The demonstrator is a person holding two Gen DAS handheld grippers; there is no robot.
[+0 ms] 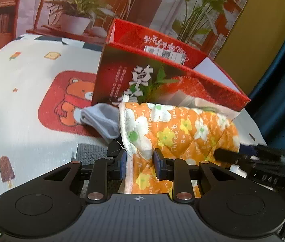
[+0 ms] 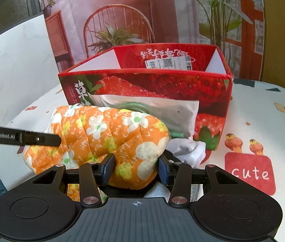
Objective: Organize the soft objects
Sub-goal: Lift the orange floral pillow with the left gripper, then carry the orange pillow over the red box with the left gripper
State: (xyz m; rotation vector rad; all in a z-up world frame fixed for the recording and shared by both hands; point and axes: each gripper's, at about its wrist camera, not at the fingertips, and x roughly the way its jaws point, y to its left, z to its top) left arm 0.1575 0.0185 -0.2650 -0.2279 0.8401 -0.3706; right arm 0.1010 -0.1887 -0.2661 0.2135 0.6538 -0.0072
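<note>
your left gripper [image 1: 140,162] pinches the edge of the orange flowered mitt [image 1: 174,129], and your right gripper [image 2: 136,166] clamps its padded end, low over the desk [image 2: 263,121] just before the red box [image 2: 148,88]. pull unevenly and the mitt may slip out or drag the grey sock [image 1: 100,121] beside it. the box's inside is hidden; a white bag [image 2: 148,111] leans against its front.

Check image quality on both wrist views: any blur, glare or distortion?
Left wrist: strong fisheye bend with dark corners; the right gripper entering at the right is smeared by motion blur; a soft shadow band crosses the tablecloth. Right wrist: same barrel distortion; orange floral mitt and strawberry box reasonably sharp; no glare.
</note>
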